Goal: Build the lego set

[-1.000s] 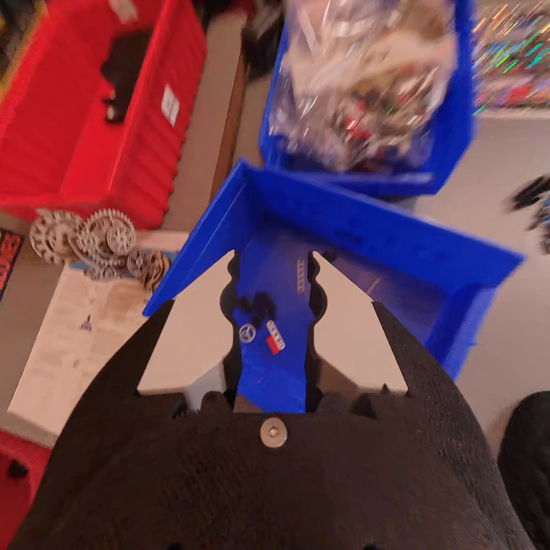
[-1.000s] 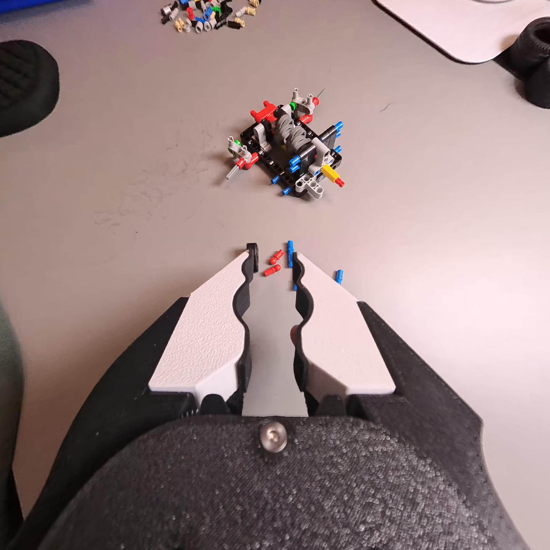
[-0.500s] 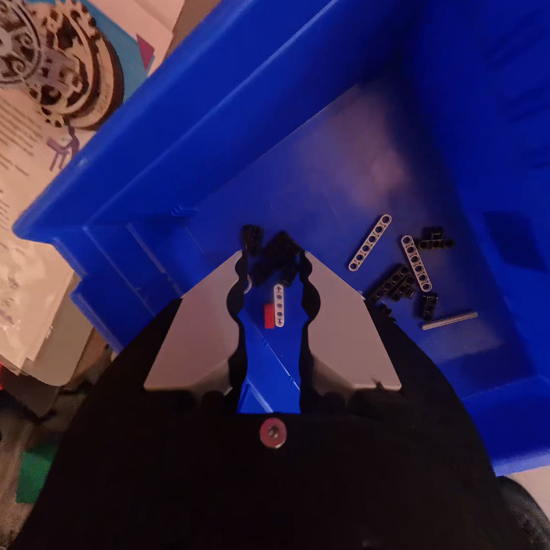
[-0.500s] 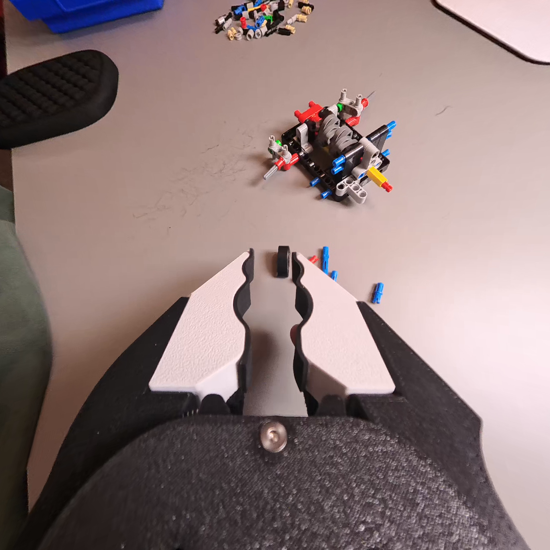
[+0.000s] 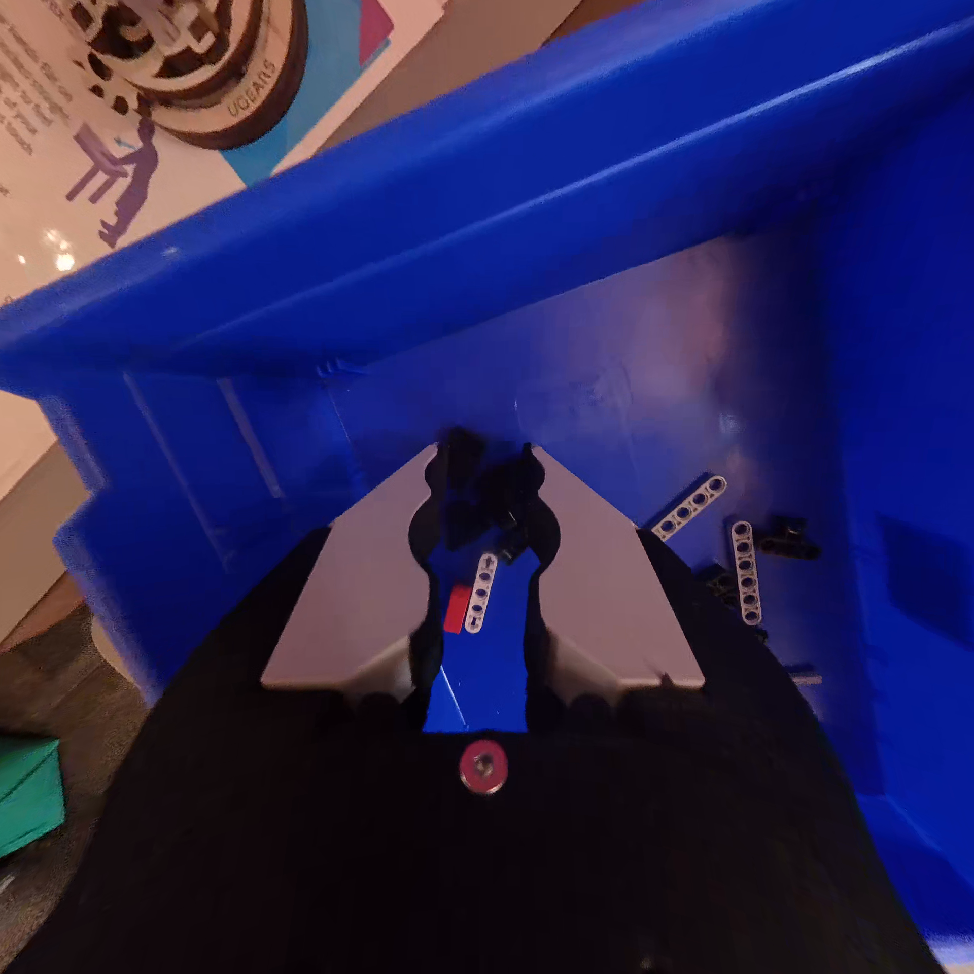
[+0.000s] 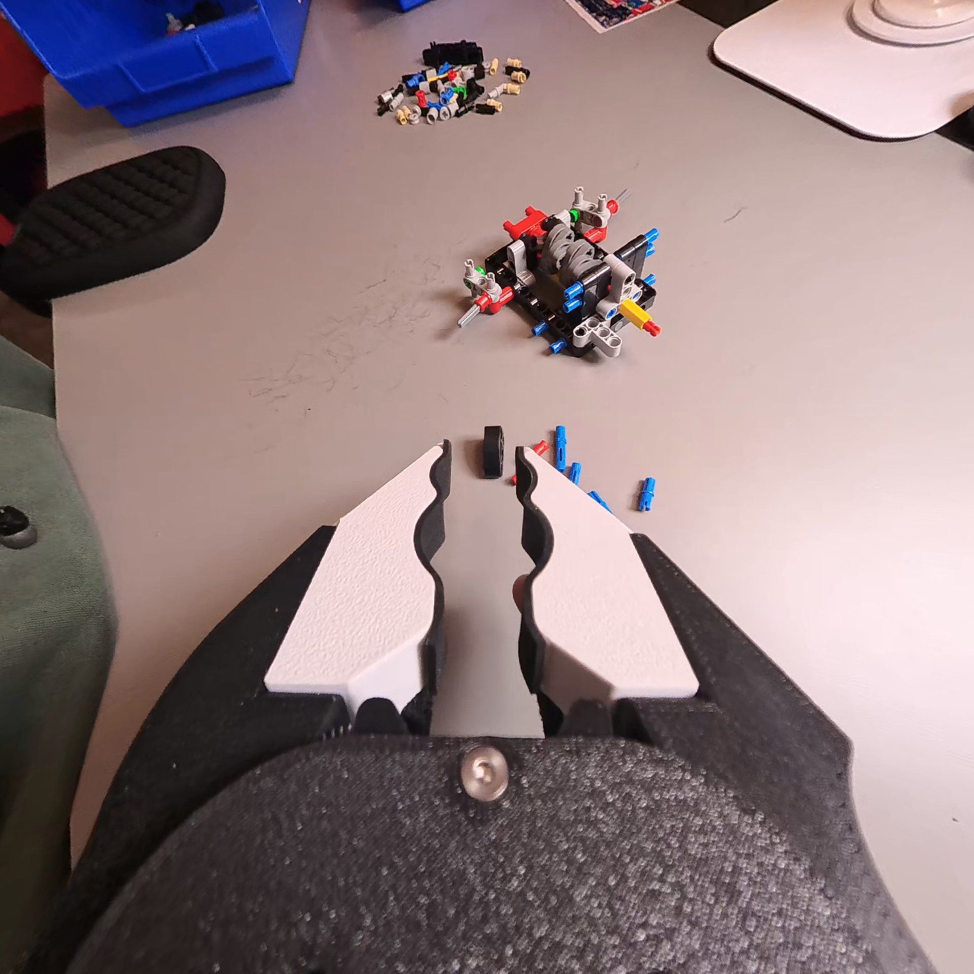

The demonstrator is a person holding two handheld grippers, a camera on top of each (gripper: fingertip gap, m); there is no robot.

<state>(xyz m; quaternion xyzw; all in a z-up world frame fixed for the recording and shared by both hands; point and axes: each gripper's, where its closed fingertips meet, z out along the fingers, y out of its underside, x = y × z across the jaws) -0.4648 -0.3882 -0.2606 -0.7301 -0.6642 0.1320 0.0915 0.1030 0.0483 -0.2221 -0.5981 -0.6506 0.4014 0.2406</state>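
Note:
My left gripper (image 5: 484,448) is open inside a blue bin (image 5: 474,221), its tips on either side of a cluster of black pieces (image 5: 487,500). A grey holed beam (image 5: 482,593) and a small red piece (image 5: 456,609) lie between its fingers. More grey beams (image 5: 746,572) lie at the right. My right gripper (image 6: 482,453) is open just above the grey table, with a small black wheel-like piece (image 6: 493,451) at its tips. The partly built model (image 6: 572,274) stands beyond it. Blue pins (image 6: 560,448) and red pins lie by the right finger.
A pile of small loose pieces (image 6: 450,87) lies at the far middle. A blue bin (image 6: 158,52) stands far left, a black textured pad (image 6: 110,221) at the left, a white base (image 6: 854,68) far right. A printed sheet (image 5: 132,132) lies beside the bin. Across from one pair of fingers to the other is roughly 70 cm.
My left gripper has gone from above the bin down into it, closing in on the black pieces. My right gripper has shifted left, so the black wheel-like piece now sits between its tips.

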